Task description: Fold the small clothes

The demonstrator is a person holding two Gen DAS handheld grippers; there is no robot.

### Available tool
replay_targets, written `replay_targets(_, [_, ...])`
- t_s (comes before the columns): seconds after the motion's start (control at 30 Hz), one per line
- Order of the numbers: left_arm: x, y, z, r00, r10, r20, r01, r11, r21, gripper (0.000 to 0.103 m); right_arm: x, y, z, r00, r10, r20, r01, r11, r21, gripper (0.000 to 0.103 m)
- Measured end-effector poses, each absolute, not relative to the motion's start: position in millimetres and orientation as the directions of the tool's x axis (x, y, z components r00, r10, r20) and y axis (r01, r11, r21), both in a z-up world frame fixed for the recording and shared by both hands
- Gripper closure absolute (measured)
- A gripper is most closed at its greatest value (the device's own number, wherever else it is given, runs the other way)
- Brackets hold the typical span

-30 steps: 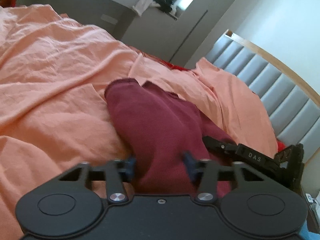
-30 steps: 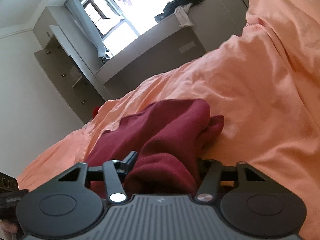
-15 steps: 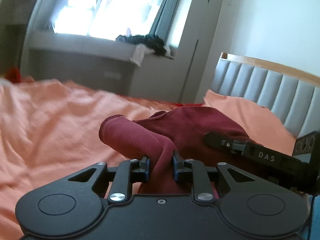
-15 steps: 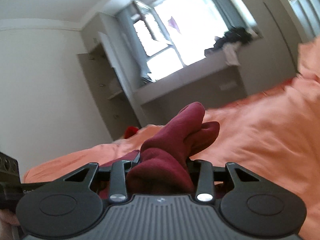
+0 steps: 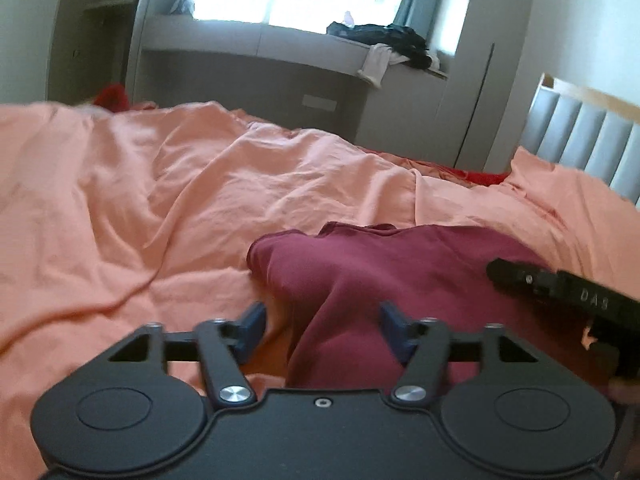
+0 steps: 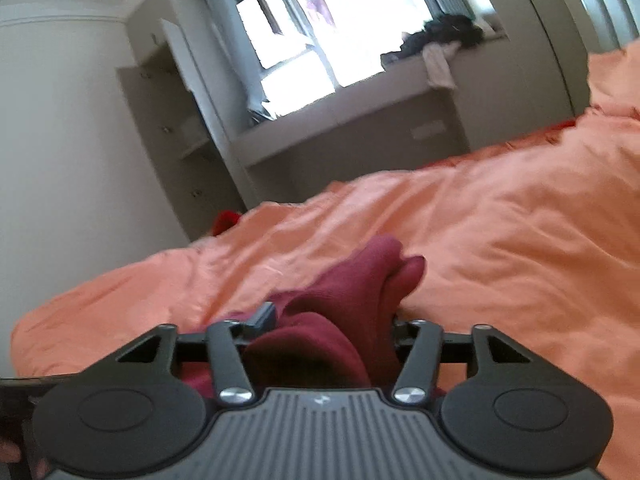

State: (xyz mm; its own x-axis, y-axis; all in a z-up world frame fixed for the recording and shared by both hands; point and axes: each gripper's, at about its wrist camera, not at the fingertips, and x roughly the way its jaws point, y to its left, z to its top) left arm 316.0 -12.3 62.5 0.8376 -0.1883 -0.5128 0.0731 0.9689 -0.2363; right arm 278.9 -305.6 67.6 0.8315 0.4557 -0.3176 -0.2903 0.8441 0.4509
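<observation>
The dark maroon knitted garment lies crumpled on the wrinkled peach-orange bed cover, and both of my tools are at it. My left gripper has its jaws spread wide apart; a fold of the maroon cloth runs up between the blue pads, nearer the right-hand pad than the other, and neither pad is pressing on it. Beyond that fold the garment spreads away to the right across the cover, its rolled edge nearest the middle of the bed.

My right gripper has its jaws drawn in against a thick bunch of the same maroon garment, which fills the whole gap between them and bulges back over the gripper body. Past the jaws, two rounded lobes of the cloth stick forward and lie on the peach-orange bed cover. In the left wrist view that tool shows as a black bar at the right edge, lying over the maroon fabric.

Behind the bed, a grey window ledge carries a heap of dark clothes with a pale cloth hanging over its front edge. A grey padded headboard stands at the right.
</observation>
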Motion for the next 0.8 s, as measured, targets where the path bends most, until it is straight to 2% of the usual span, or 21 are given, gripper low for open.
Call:
replay_targets(0.07, [312.3,-9.4,63.8,0.838,-0.189,-0.511,0.072,0.968,-0.241,0.029,276.1,-308.7,66.9,0.828,0.456,-0.328,-0.286,0.845,0.452,0.025])
replay_targets(0.13, [308.6,-9.5,61.9,0.844,-0.165,-0.510,0.053,0.972,-0.228,0.020,271.1,-308.2,68.4,0.826,0.448,-0.341,-0.286,0.855,0.432,0.012])
replay_targets(0.27, [299.8,-13.3,58.7,0.852,-0.138,-0.505,0.011,0.969,-0.246,0.013,260.9,-300.8,71.9,0.824,0.426,-0.374,-0.308,0.890,0.337,0.001])
replay_targets(0.53, [285.1,-14.0,49.6,0.843,-0.142,-0.518,-0.008,0.961,-0.277,0.004,225.9,-288.5,66.9,0.838,0.364,-0.406,-0.349,0.930,0.115,0.000])
replay_targets(0.8, [265.4,-17.1,46.3,0.870,-0.123,-0.478,-0.006,0.966,-0.259,0.001,204.5,-291.9,65.0,0.860,0.346,-0.376,-0.327,0.938,0.115,0.000])
